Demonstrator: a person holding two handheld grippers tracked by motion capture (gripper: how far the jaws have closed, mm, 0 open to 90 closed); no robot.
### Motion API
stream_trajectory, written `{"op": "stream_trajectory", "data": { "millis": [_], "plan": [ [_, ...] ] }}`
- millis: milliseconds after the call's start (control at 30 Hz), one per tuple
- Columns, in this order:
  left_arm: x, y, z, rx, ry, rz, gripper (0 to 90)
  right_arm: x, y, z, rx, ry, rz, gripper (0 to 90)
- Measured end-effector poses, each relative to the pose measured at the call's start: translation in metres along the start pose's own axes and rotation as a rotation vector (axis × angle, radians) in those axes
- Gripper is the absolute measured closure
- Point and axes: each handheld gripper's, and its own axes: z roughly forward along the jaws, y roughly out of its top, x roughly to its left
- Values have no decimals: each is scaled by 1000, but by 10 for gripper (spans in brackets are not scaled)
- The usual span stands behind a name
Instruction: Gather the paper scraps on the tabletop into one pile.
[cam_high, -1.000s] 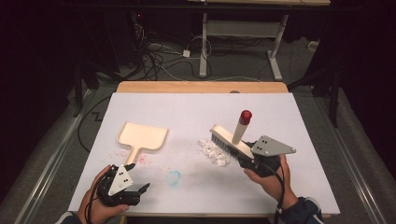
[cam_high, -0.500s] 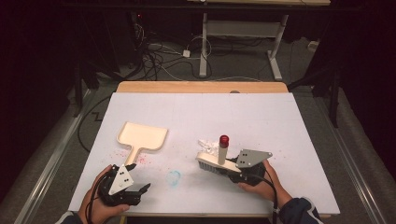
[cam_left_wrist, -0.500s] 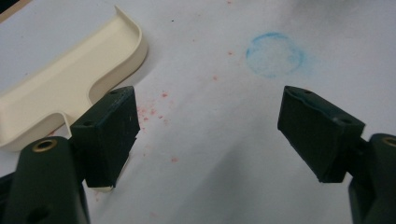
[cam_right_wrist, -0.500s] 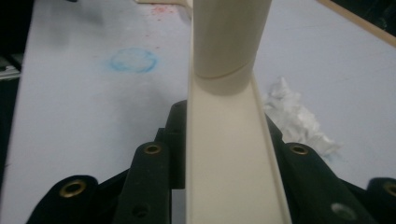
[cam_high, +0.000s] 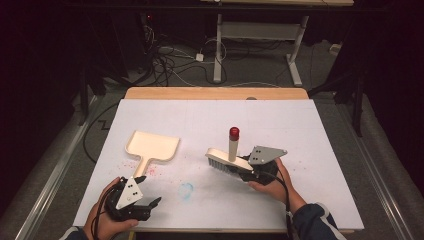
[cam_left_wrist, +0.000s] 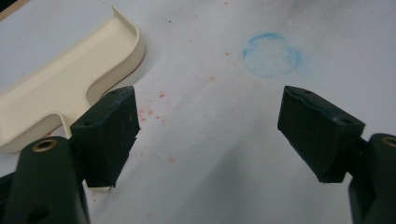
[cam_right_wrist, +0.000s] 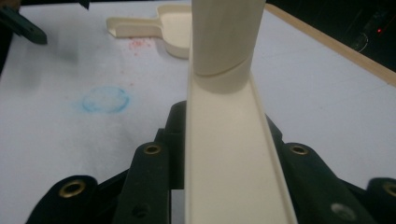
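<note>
A cream hand brush (cam_high: 229, 162) with an upright red-capped handle lies bristles-down mid-table; a cream dustpan (cam_high: 151, 146) lies flat, well left.

Plastic, paper and matt rubber under my claws

My right claw (cam_high: 239, 169) clamps the cream smooth-plastic brush (cam_right_wrist: 231, 154), its block faintly glossy, its upright handle capped in shiny red. At left of the frame lies the cream plastic dustpan (cam_high: 151, 146), satin-smooth. The white paper table sheet (cam_high: 300, 135) looks matt, chalky with blue and red smears; bare wood edges it above. My left claw (cam_left_wrist: 210, 135) has dull black rubbery pads (cam_left_wrist: 109, 135).
</note>
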Motion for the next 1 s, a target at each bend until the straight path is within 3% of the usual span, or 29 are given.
{"op": "stream_trajectory", "data": {
  "millis": [233, 333, 400, 500, 600, 667, 833, 900, 1000],
  "plan": [
    [0, 1, 0, -1, 4, -1, 202, 3, 15, -29, -65, -79, 55, 674],
    [-1, 1, 0, -3, 4, -1, 202, 4, 17, -36, -65, -159, 75, 673],
    [-1, 1, -1, -2, 5, 1, 202, 3, 15, -39, -56, -242, 97, 674],
    [0, 1, 0, -2, 7, -4, 202, 1, 8, -42, -45, -337, 167, 674],
    [-1, 1, 1, -3, 6, -3, 202, -1, -2, -35, 4, -410, 216, 674],
    [-1, 1, 1, -3, 4, -2, 202, -2, -8, -28, 46, -462, 208, 674],
    [-2, 1, 2, 5, 2, 5, 202, -7, -22, -10, 108, -561, 241, 675],
    [-2, 1, 2, 5, 0, 5, 202, -8, -24, -5, 105, -553, 261, 674],
    [-1, 1, 2, 3, -2, 0, 202, -2, -23, 2, 85, -535, 253, 675]
  ]
}}
